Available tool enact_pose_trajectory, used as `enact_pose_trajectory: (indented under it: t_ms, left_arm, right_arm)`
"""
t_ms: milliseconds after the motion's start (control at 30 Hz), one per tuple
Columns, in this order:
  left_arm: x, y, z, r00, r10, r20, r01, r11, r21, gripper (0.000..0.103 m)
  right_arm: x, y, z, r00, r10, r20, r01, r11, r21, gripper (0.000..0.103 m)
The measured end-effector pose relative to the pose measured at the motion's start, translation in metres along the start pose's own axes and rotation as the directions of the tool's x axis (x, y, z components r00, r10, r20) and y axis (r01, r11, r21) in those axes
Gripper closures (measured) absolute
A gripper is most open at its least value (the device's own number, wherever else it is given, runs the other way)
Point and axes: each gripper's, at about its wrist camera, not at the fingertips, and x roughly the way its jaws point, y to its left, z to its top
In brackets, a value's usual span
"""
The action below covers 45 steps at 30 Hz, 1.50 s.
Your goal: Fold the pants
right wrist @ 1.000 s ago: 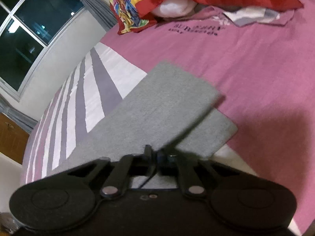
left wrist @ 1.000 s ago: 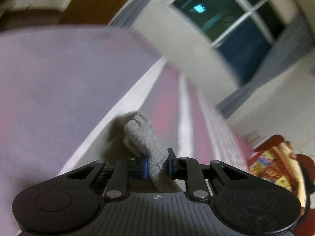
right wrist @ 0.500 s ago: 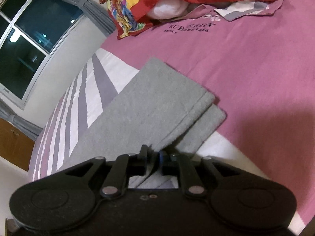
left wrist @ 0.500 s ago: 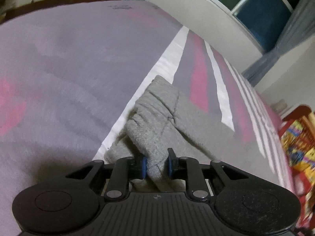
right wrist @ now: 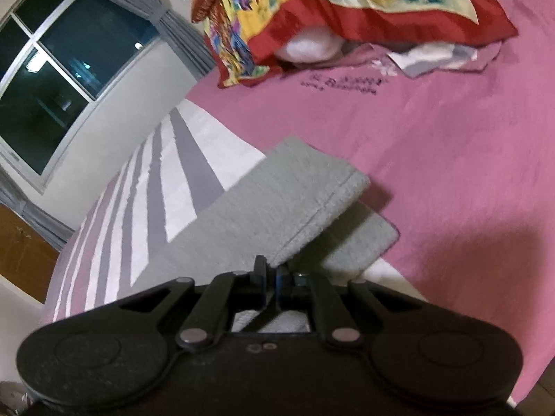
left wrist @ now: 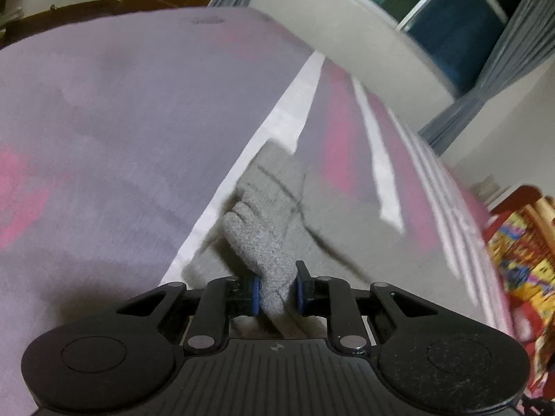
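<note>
Grey pants (right wrist: pixel 277 204) spread on a bed (right wrist: pixel 451 159), lying across the white and grey stripes beside the pink field, hem end toward the patterned pillow (right wrist: pixel 347 10) at the head. Left tongs (left wrist: pixel 276 293) nearly closed on a thick bunched wad of the pants (left wrist: pixel 256 239), fabric filling the gap between the blue pads and lifted clear of the bed. Right tongs (right wrist: pixel 272 282) pinched almost fully together on a thin edge of the same cloth, upper leg raised above the lower one, whose corner shows just past it on the pillow side. Fold judged mid-carry, both ends held off the bed. Risks from here: bunched wad in the left grip likely to set down crumpled, leaving a lumpy waist end; thin bite on the right prone to slipping if the cloth is pulled taut between the two hands; upper leg already offset from the lower, so a crooked fold if laid down without squaring the edges. Left view blurred, so the exact lay of the waist end beyond the wad hard to tell.
</note>
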Motion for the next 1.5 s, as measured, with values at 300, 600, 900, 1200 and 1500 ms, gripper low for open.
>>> enact_pose_trajectory:
  t_ms: [300,600,900,1200,1500]
  left_arm:
    - [0.000,-0.007,-0.002,0.997,0.071,-0.017,-0.071,0.997,0.044,0.084]
    - [-0.034,-0.034,-0.016,0.948,0.296,0.117,-0.313,0.934,0.172,0.025]
    - [-0.035,-0.102,0.001,0.953,0.192,0.235,-0.264,0.907,0.328,0.025]
    - [0.052,-0.174,-0.006,0.982,0.137,0.130,-0.184,0.853,0.488,0.020]
    - [0.096,-0.156,-0.007,0.979,0.195,0.060,-0.198,0.840,0.505,0.016]
  right_arm:
    - [-0.003,-0.003,0.001,1.000,-0.012,-0.018,0.012,1.000,-0.003,0.100]
    - [-0.014,0.000,0.003,0.978,-0.204,0.033,0.206,0.978,-0.042,0.070]
    - [0.018,0.123,-0.006,0.999,0.010,0.035,0.004,0.924,-0.382,0.068]
    - [0.152,0.358,-0.132,0.893,0.253,-0.371,-0.439,0.670,-0.599,0.067]
    - [0.230,0.429,-0.217,0.874,0.125,-0.469,-0.456,0.540,-0.707,0.061]
